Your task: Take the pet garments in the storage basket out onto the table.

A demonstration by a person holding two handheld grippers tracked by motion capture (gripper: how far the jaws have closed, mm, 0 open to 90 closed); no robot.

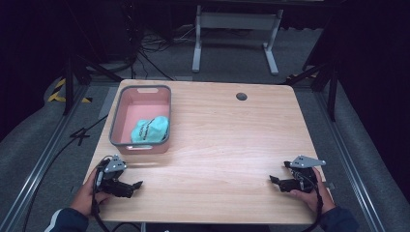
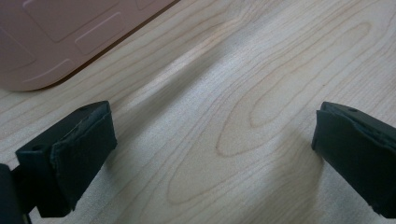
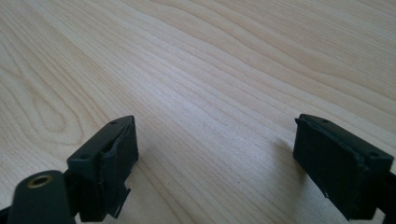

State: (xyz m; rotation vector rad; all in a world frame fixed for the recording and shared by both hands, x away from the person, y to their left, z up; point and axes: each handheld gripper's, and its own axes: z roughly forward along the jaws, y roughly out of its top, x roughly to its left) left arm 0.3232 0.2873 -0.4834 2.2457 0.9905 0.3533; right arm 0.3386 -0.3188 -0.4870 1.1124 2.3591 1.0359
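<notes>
Teal cloth (image 1: 151, 129) inside pink bin (image 1: 116, 125)

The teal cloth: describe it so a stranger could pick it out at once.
On the wooden table, find the pink bin with a grey rim at the far left. The teal cloth lies crumpled at its near end, the one soft, blue-green thing there.

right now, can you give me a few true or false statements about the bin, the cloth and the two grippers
1. The teal cloth lies inside the pink bin. True.
2. The bin sits at the table's right side. False: it is at the far left of the table.
3. The left gripper is open. True.
4. The right gripper is shut on the cloth. False: it is open and holds nothing.
5. The left gripper is inside the bin. False: it is near the table's front edge.
</notes>
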